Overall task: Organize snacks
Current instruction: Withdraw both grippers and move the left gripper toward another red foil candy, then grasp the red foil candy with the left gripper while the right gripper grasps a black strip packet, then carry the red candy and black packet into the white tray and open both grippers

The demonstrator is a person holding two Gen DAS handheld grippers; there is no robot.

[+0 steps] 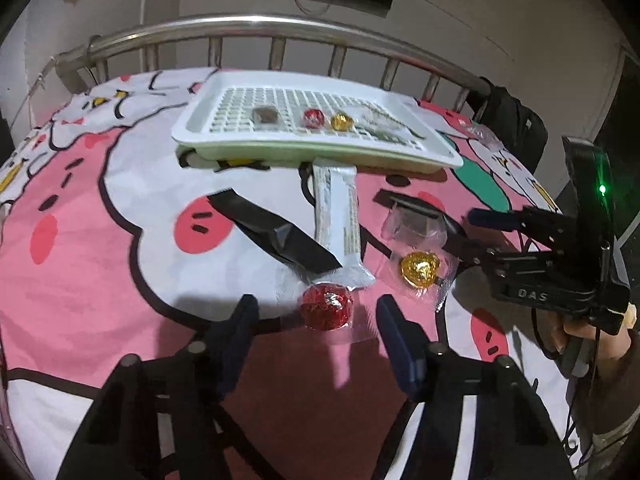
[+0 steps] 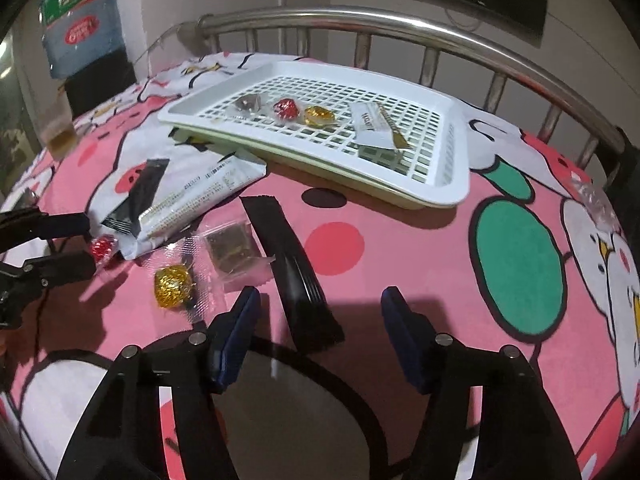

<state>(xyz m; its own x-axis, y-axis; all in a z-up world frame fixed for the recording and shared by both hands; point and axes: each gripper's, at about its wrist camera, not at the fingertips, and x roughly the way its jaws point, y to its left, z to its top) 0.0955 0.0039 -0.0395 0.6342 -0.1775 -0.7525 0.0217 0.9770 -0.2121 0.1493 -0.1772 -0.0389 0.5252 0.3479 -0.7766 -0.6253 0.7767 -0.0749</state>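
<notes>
A red foil candy (image 1: 326, 306) in clear wrap lies on the pink bedsheet between the fingers of my left gripper (image 1: 316, 316), which is open, its pads clear of the candy. My right gripper (image 2: 320, 308) is open too, straddling the near end of a long black packet (image 2: 292, 272) without touching it. Between the two grippers lie a gold foil candy (image 2: 172, 286) and a brown square in clear wrap (image 2: 232, 248). A white bar packet (image 1: 336, 216) and a second black packet (image 1: 276, 236) lie farther back. The white slotted tray (image 2: 456, 152) holds several snacks.
A steel bed rail (image 2: 400, 24) runs behind the tray. A water jug (image 2: 80, 20) and a cup of amber liquid (image 2: 60, 132) stand past the bed's left edge. A crumpled clear wrapper (image 2: 592, 196) lies at the right edge, near a dark bag (image 1: 516, 124).
</notes>
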